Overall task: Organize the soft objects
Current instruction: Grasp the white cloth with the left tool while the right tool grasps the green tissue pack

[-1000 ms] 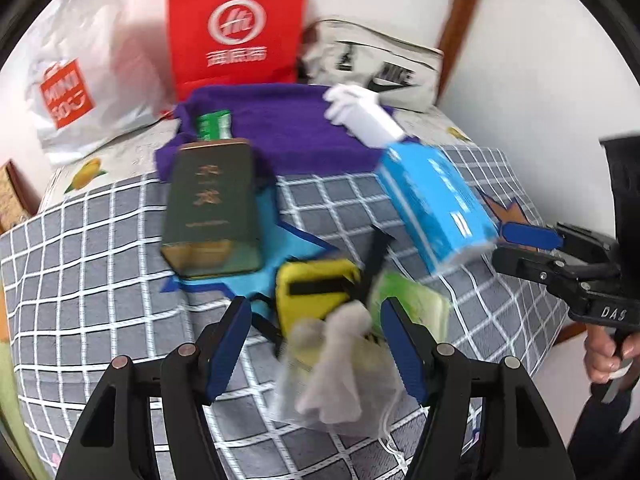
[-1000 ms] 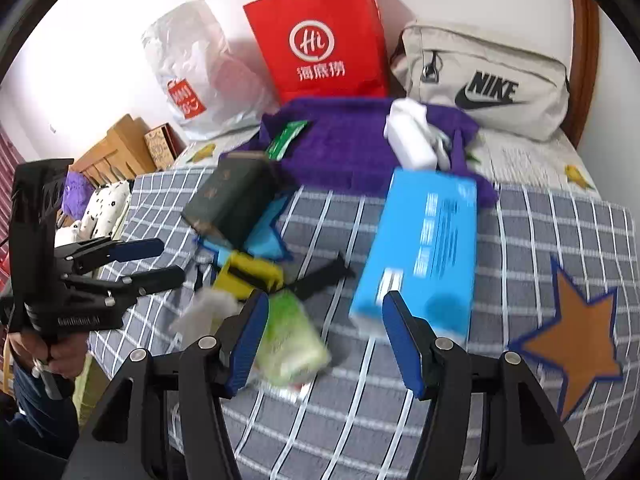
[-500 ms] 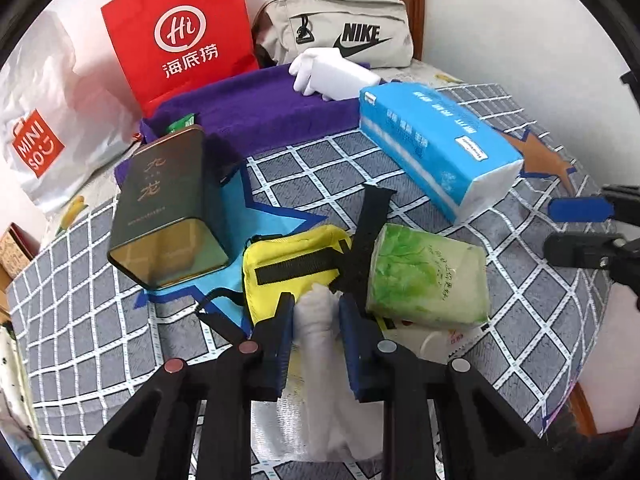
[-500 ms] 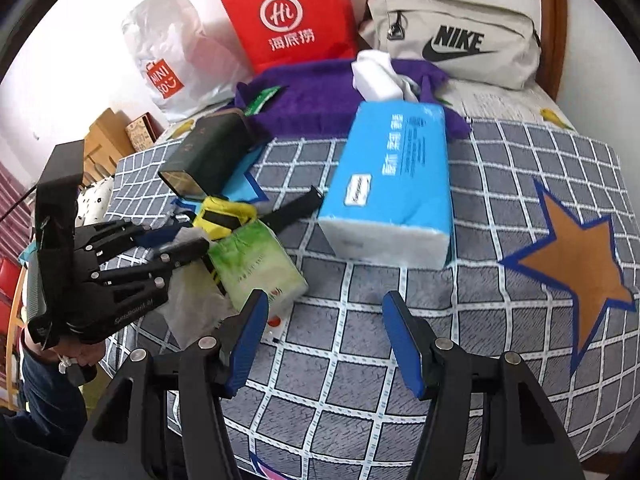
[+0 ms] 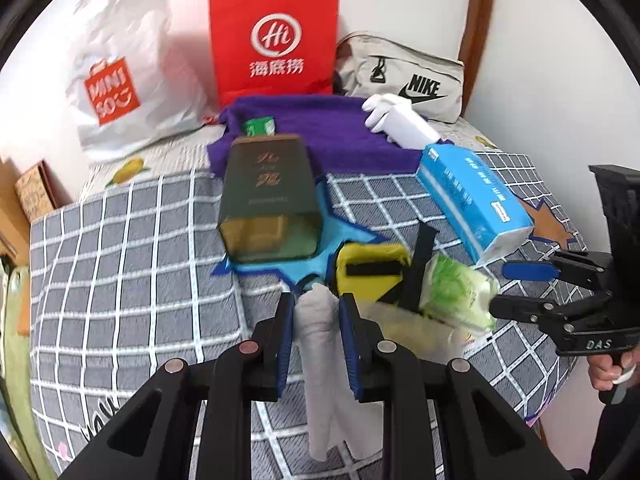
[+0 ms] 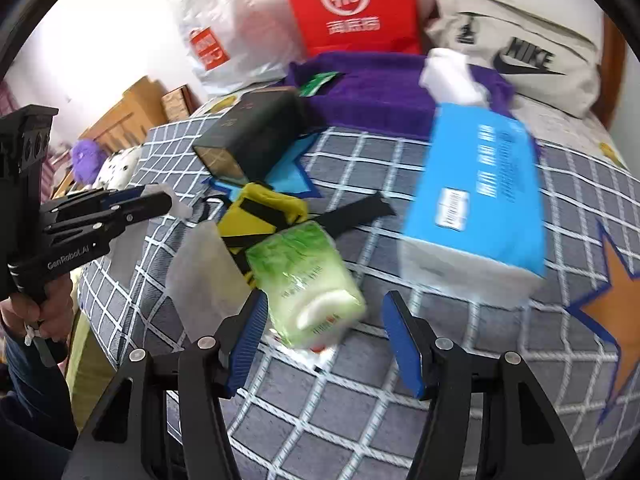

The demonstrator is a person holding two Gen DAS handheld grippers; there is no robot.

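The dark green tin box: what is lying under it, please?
Under the dark green tin box lies a light blue star patch of the grey checked blanket. The purple towel begins behind the box. The box covers the patch's middle, so anything there stays hidden.

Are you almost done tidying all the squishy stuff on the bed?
Not nearly. The left gripper has its jaws shut on a white cloth. The right gripper is open near the green tissue pack. That pack, the blue tissue pack and the yellow pouch lie scattered.
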